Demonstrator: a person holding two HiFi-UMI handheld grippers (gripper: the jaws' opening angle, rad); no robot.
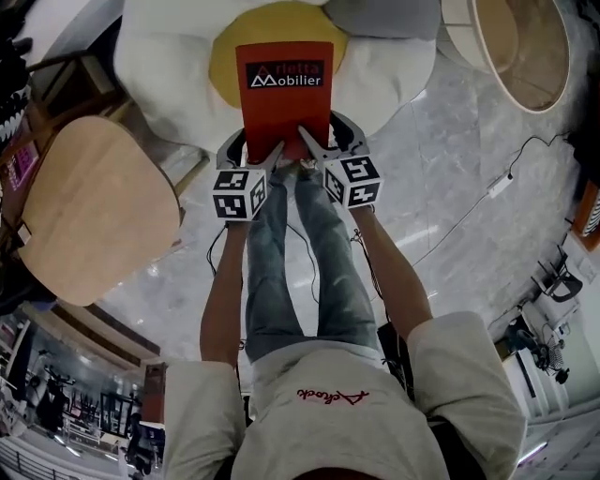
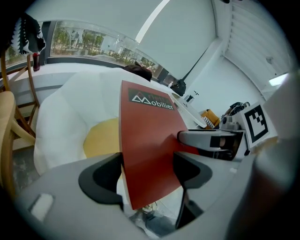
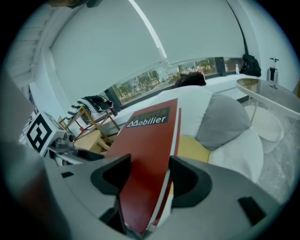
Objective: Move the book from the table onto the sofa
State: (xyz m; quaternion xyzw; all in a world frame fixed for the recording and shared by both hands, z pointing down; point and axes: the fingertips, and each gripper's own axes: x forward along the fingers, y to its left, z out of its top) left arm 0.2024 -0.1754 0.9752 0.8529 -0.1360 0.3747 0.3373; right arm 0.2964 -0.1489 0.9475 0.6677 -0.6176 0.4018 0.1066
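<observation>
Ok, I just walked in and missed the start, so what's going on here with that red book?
A person is holding a red book with a handheld gripper in each hand. The left claw and the right claw are each shut on its lower part. The book is tilted up in the air, in front of a white sofa with a yellow cushion. It has not been set down on the sofa yet.

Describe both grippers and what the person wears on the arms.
Left gripper and right gripper look alike: grey curved jaws with black pads, each carrying a white cube printed with black square markers. The person's sleeves are short, loose and off-white.
</observation>
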